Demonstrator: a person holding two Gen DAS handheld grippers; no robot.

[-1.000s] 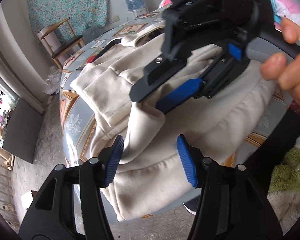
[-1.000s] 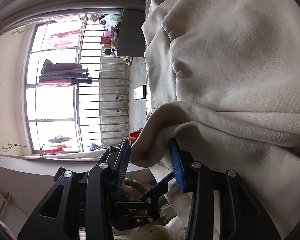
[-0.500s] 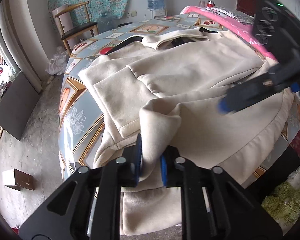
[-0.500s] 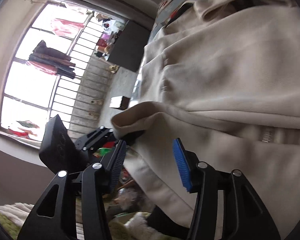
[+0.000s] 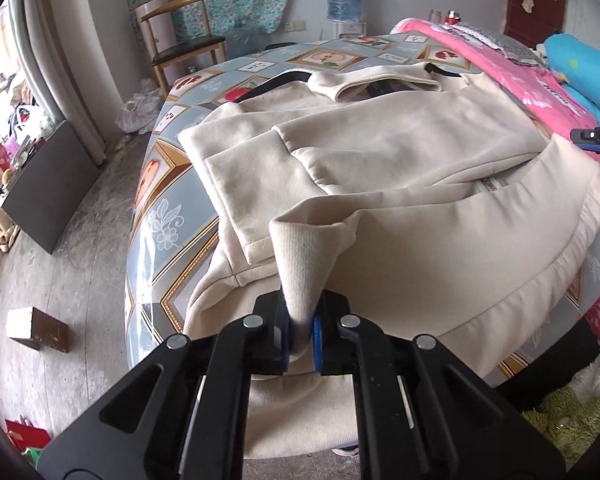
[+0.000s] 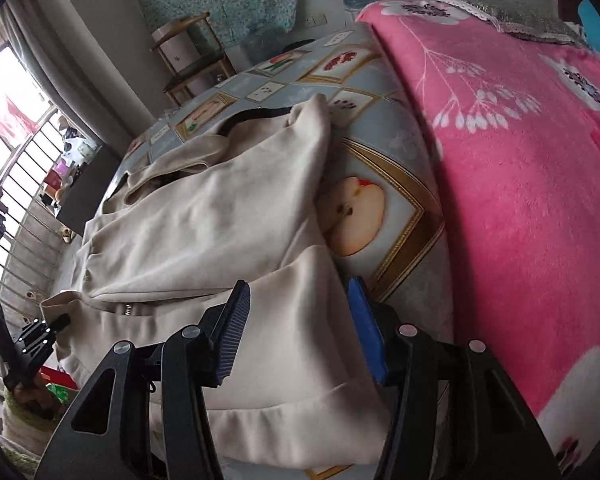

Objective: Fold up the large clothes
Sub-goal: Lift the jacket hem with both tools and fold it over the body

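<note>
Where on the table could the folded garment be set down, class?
Bare tablecloth shows beyond the cream garment, toward the chair, and in a strip along its left edge. On the right, an apple-print patch lies between garment and pink blanket. The near edge is crowded: the left hand-held gripper pinches fabric there, and the right hand-held gripper hovers open.

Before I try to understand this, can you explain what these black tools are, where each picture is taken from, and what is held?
No robot here: a person holds one hand tool in each hand, each with two jaws and a camera looking forward along them. In the left wrist picture, the left gripper is shut on a pinched fold of the cream jacket. In the right wrist picture, the right gripper is open above the jacket's hem, holding nothing. The jacket lies on a table with a fruit-print cloth, beside a pink blanket.
</note>
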